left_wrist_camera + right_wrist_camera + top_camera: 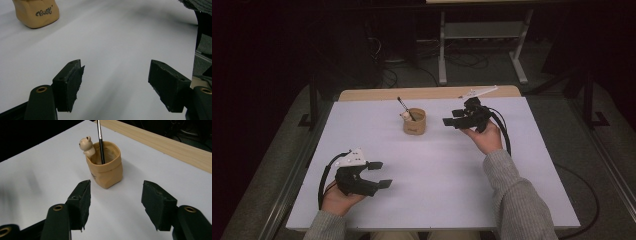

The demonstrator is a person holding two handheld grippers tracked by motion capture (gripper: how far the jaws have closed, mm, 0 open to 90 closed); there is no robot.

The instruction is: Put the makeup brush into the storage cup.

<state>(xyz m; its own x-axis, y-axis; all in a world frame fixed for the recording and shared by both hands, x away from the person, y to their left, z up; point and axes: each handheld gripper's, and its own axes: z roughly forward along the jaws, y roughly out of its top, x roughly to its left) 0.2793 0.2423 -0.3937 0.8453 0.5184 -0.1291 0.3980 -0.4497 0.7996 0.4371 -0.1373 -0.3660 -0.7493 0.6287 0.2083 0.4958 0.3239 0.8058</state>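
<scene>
While both grippers hang over the white table (432, 190), the scene reads as follows.

Pen holder: a tan, bag-shaped cup (414, 121) stands upright on the table's far half, near the wooden strip (377, 93) along the back edge. The left gripper view shows dark lettering on its side.
Brush: a thin, dark-handled paintbrush (405, 108) stands inside the cup, leaning against its inner wall, its upper end rising above the rim.
Bear figure: a small cream bear (87, 145) perches on the cup's rim, just beside the brush.
Right gripper: the right gripper (453, 120) is held just to the right of the cup, apart from it and pointing toward it. Its jaws are spread with nothing between them; the cup stands beyond their tips.
Left gripper: the left gripper (381, 174) sits near the table's front left, well apart from the cup. Its jaws are spread wide over bare tabletop, gripping nothing.
Far edge: a white tool (478, 92) lies on the wooden strip behind the right hand.
</scene>
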